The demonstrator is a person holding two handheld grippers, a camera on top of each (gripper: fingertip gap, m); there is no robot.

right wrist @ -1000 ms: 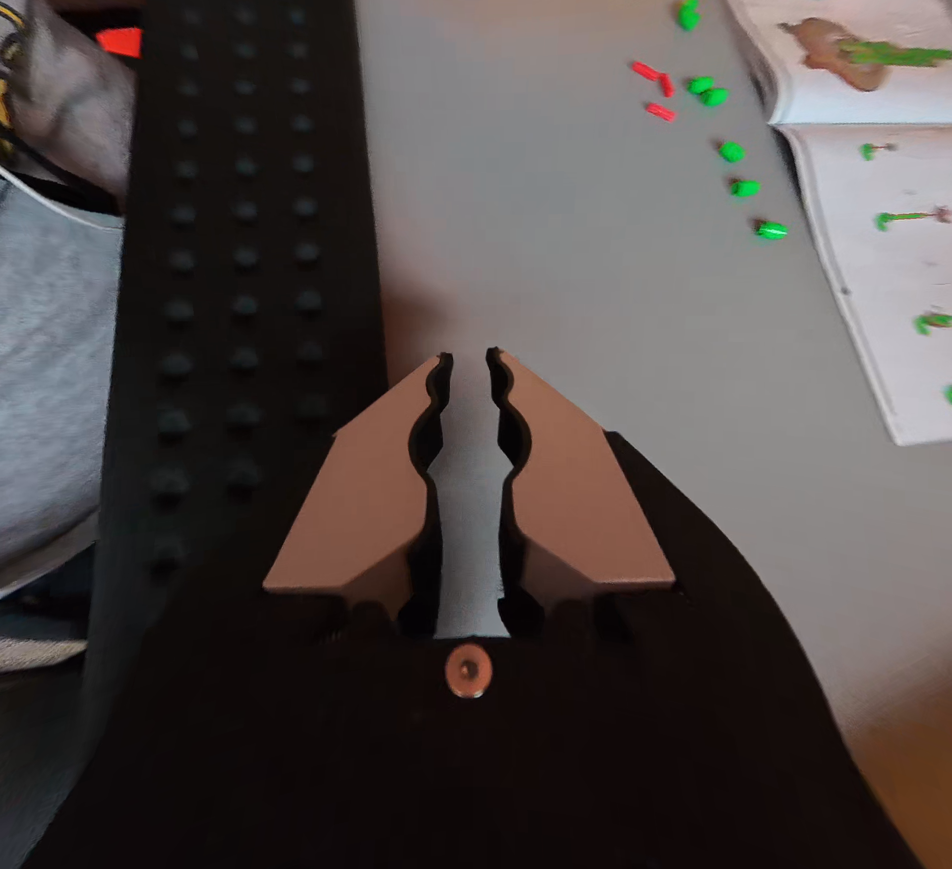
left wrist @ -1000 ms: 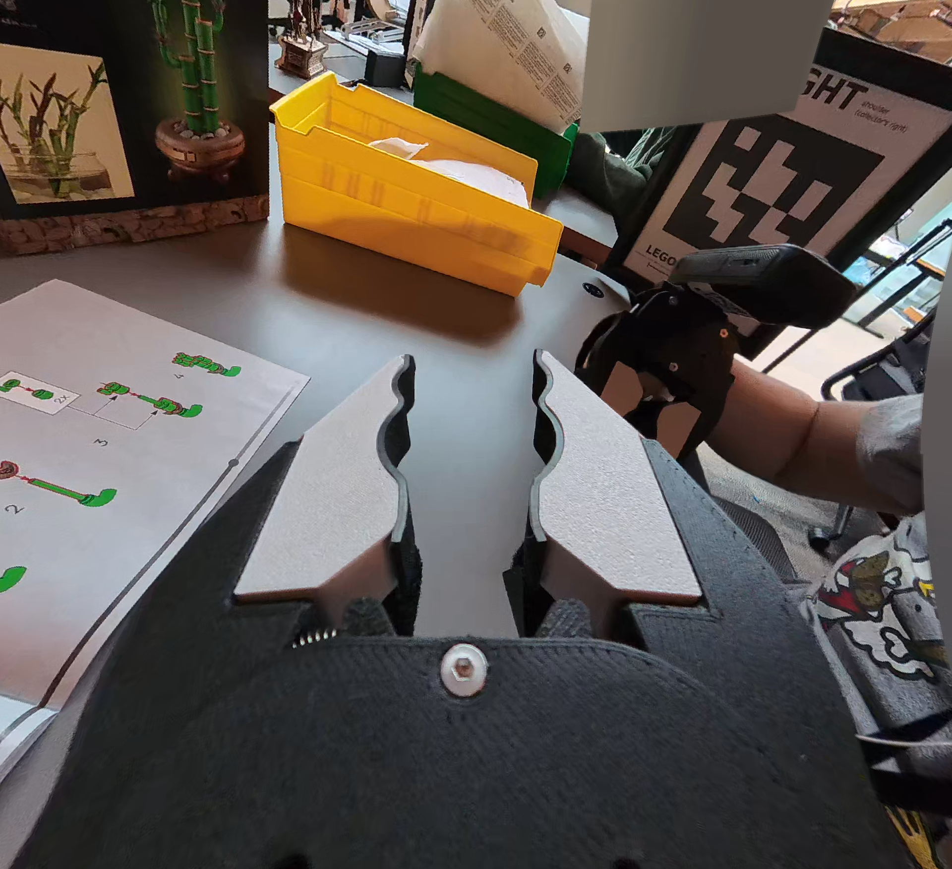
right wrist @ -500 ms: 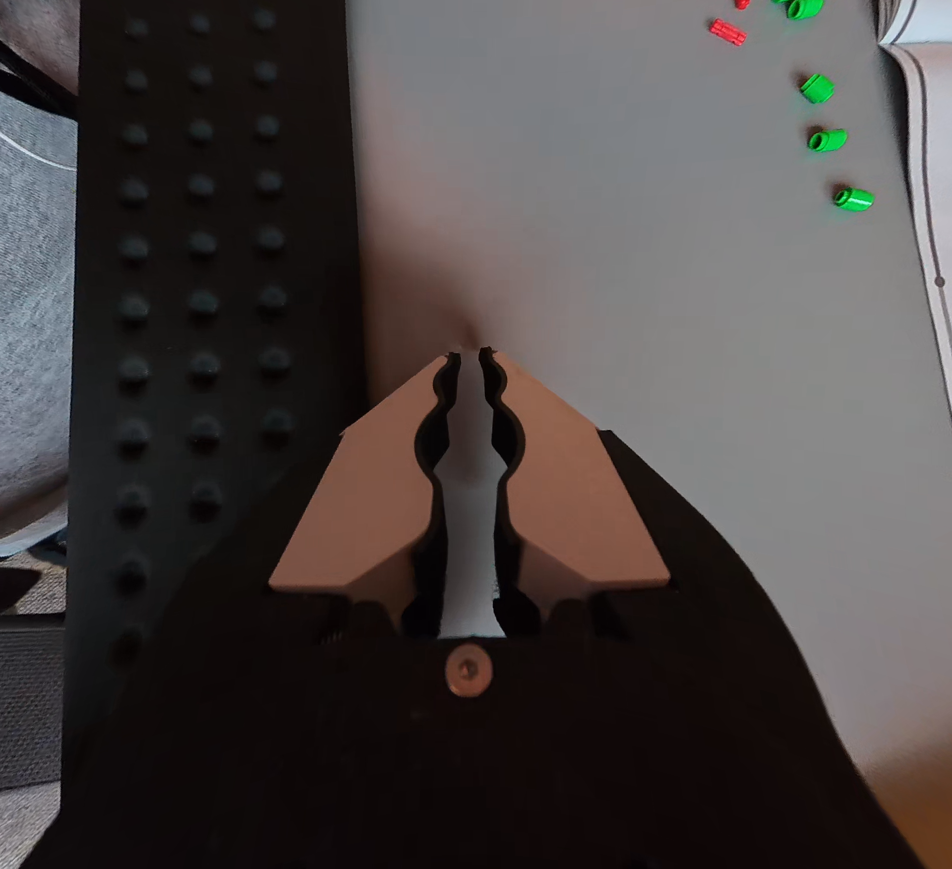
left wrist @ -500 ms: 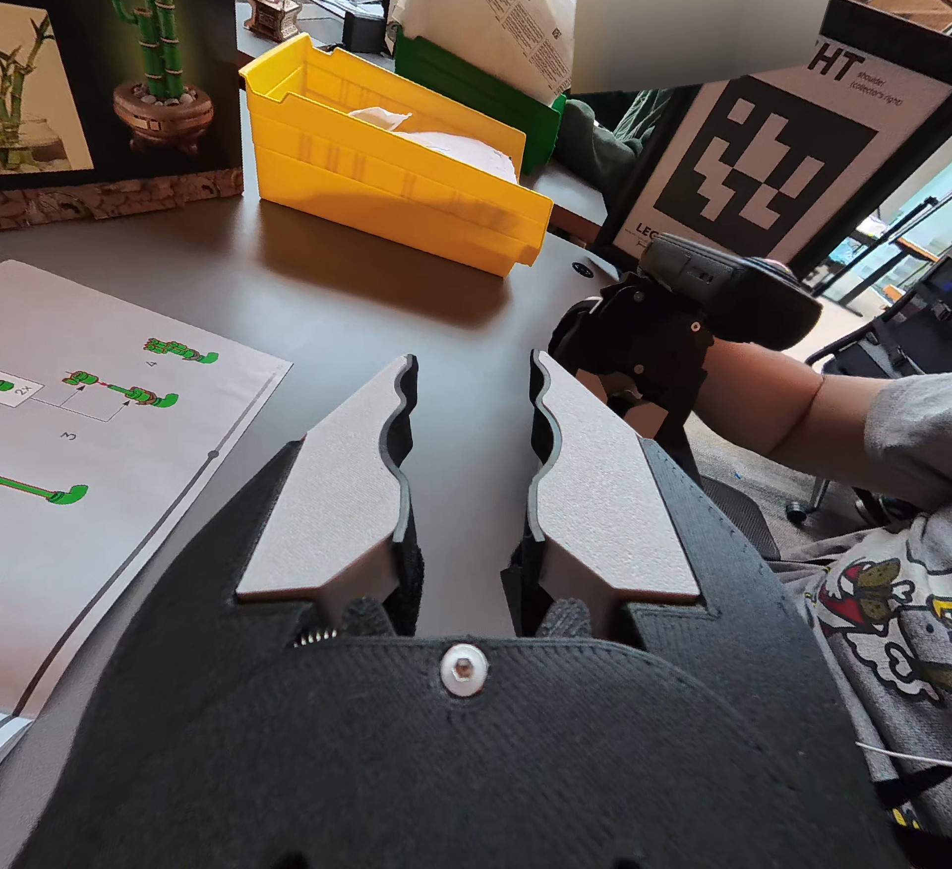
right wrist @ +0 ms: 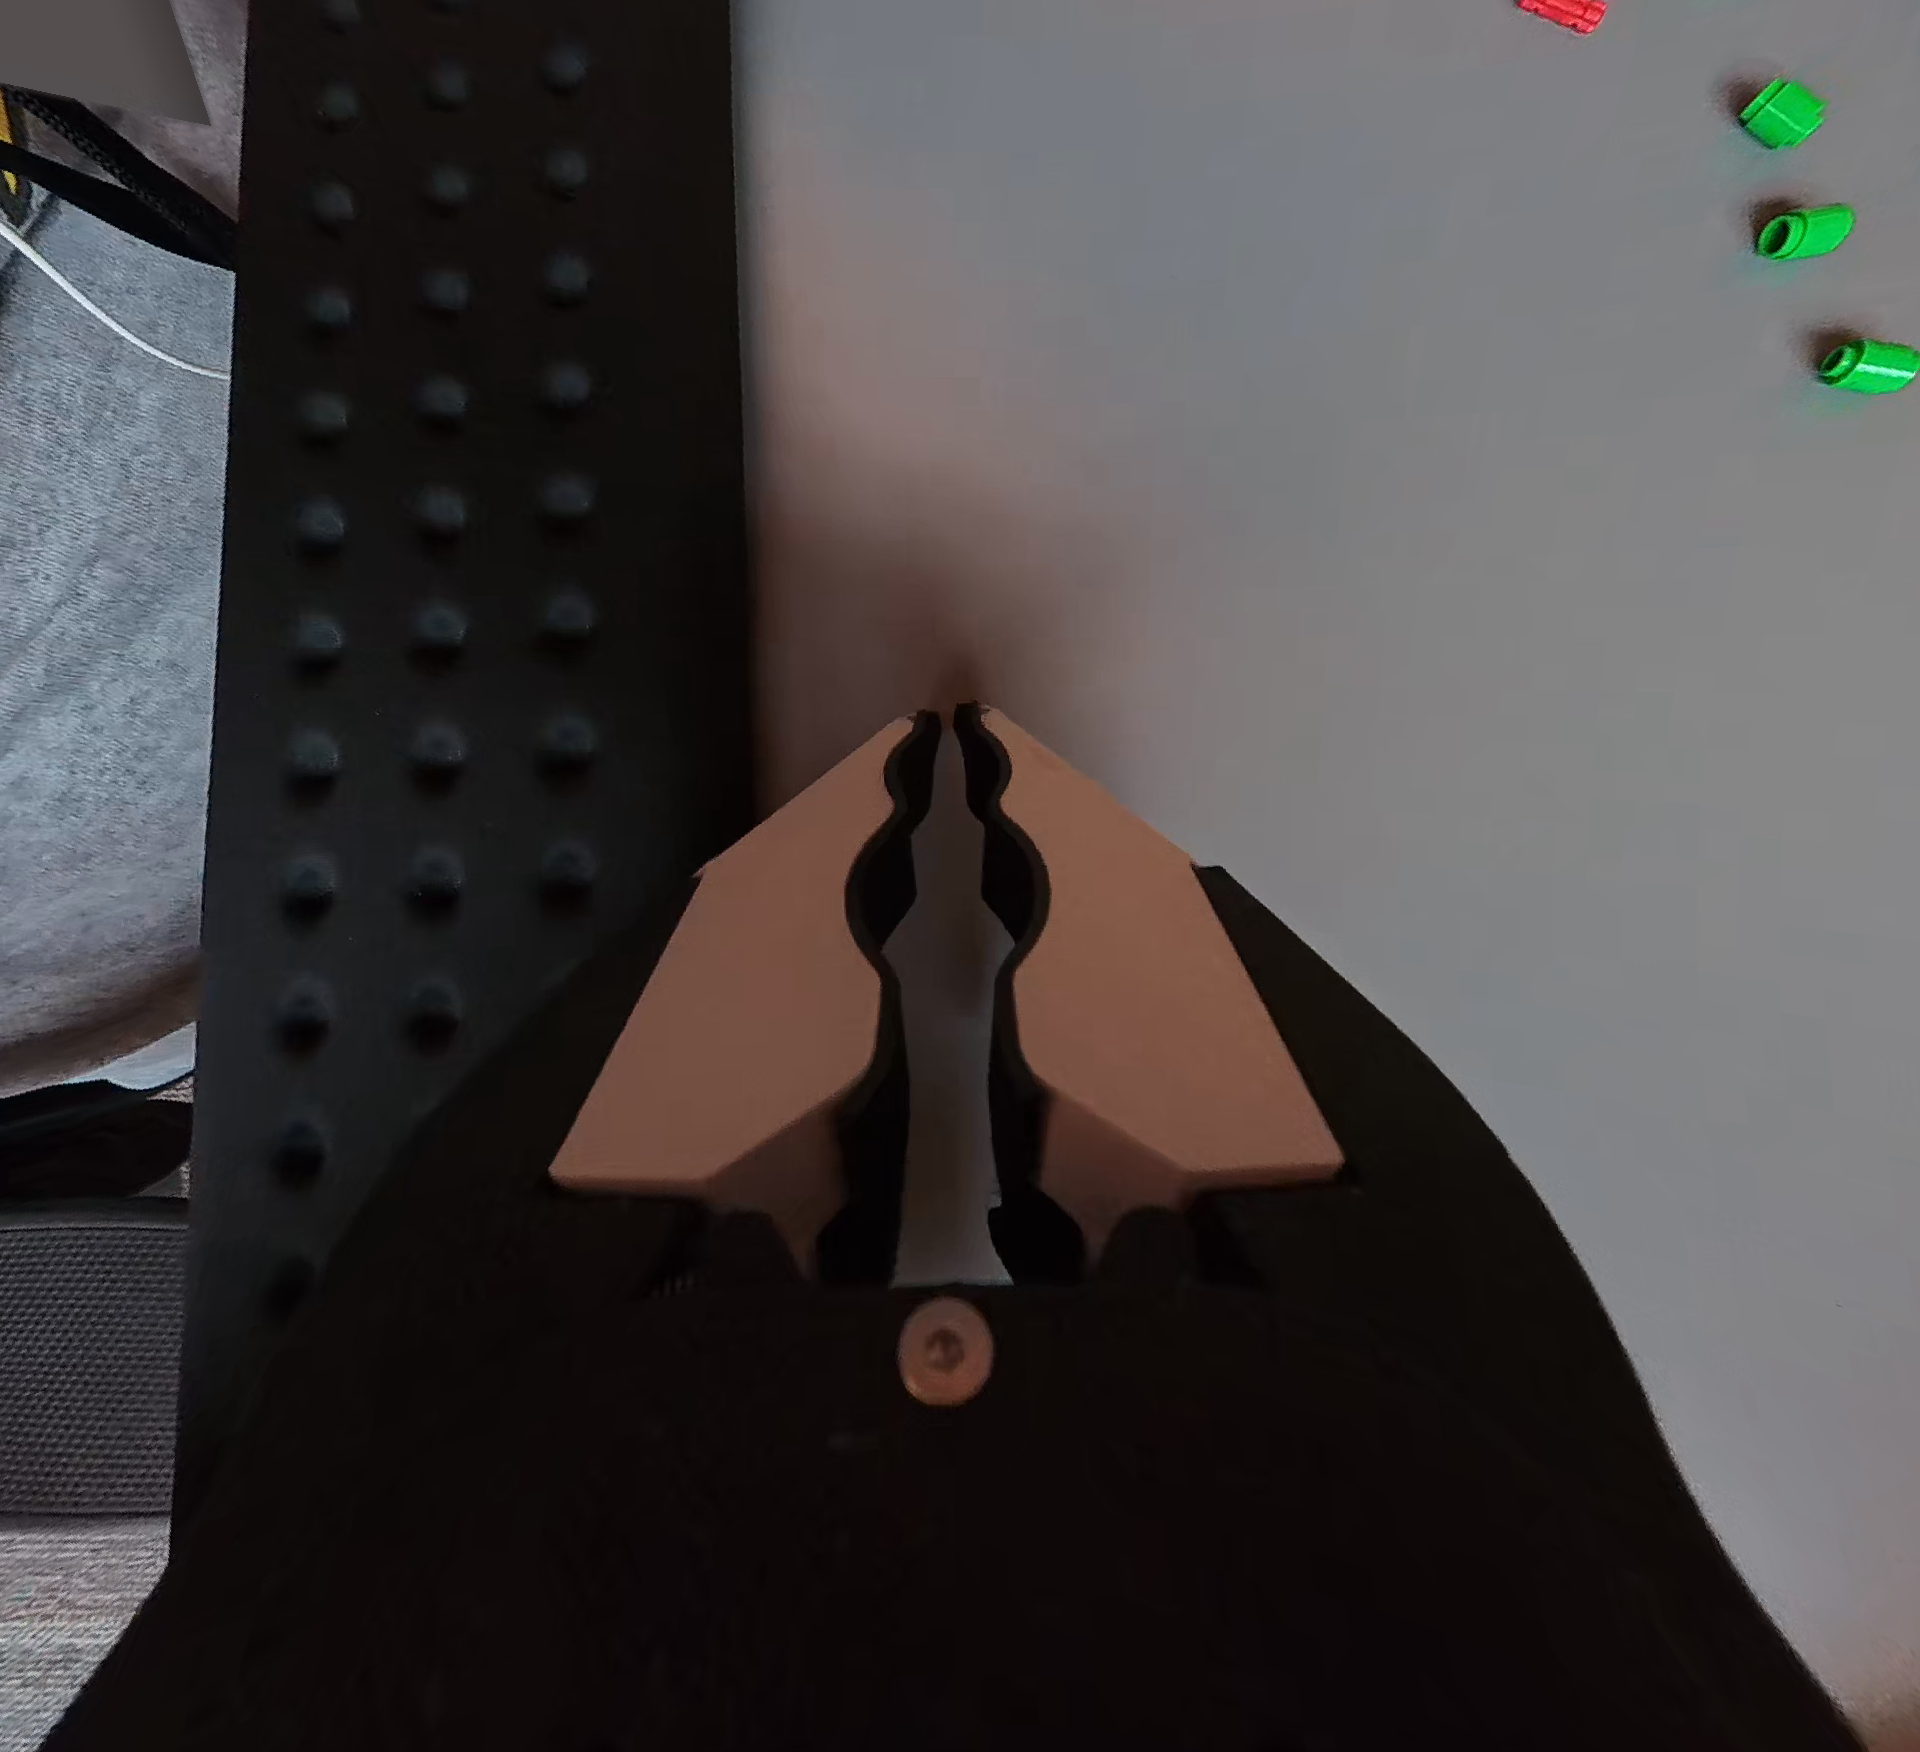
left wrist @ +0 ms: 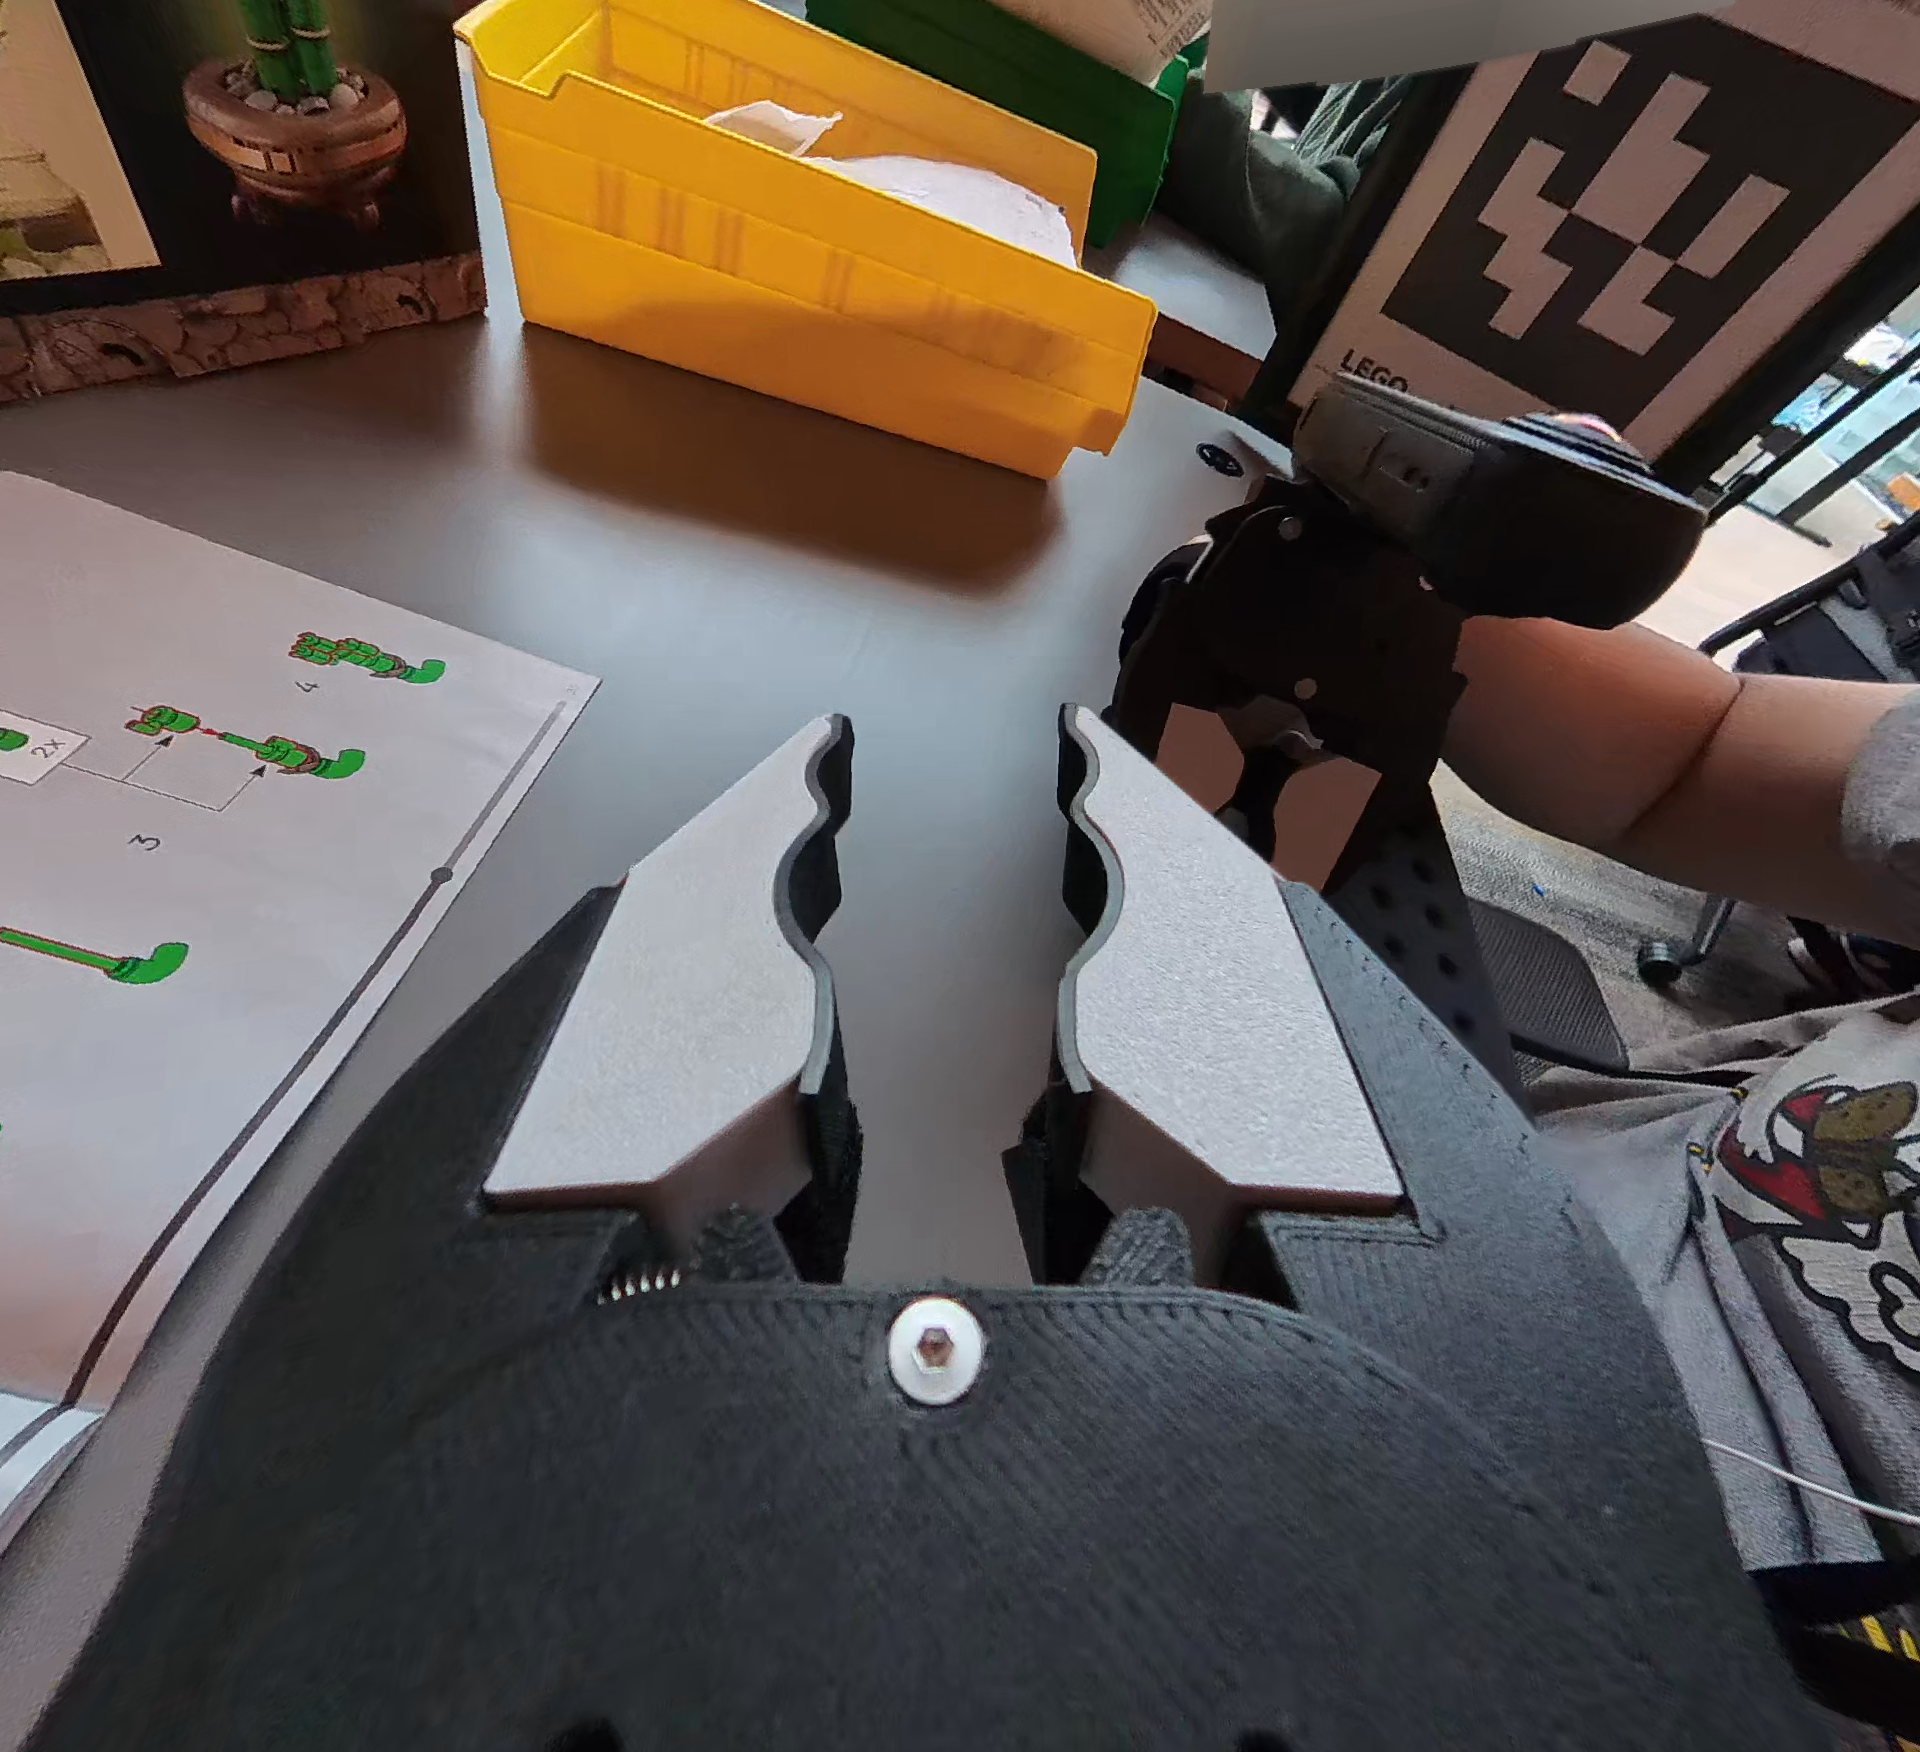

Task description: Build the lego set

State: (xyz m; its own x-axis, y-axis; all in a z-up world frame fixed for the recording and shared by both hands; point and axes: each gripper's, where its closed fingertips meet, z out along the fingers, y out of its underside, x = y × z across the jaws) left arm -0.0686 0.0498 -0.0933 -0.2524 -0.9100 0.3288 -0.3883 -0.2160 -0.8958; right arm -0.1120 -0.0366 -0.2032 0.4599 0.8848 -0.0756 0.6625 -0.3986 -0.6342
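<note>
- Now the left gripper (left wrist: 951, 746) is above the dark worktop (left wrist: 727, 549), and its jaws are spread with only bare worktop between them.
- To its left lies the open instruction booklet (left wrist: 239, 871), with drawings of green pieces on the page.
- A yellow bin (left wrist: 790, 248) stands farther back on the worktop with white paper inside, and a green bin (left wrist: 987, 40) stands behind it.
- The set's box (left wrist: 229, 71), with a picture of a bamboo plant, stands upright at the far left.
- The right gripper (right wrist: 948, 715) points down at the grey worktop, with its tips very close to the surface or touching it; I cannot tell which.
- Its jaws are almost pressed together at the tips, with a thin gap, and they pinch nothing.
- A black studded plate (right wrist: 447, 455) lies just beside this gripper, on its left side in the view.
- The loose lego pieces are well apart from the jaws, at the upper right of the right wrist view: three red pins (right wrist: 1558, 3) in a small group, and five green pieces (right wrist: 1803, 232) in a loose line toward the edge.
- In the left wrist view the same right gripper (left wrist: 1288, 767) shows at the right, held by a person's hand (left wrist: 1579, 726).
</note>
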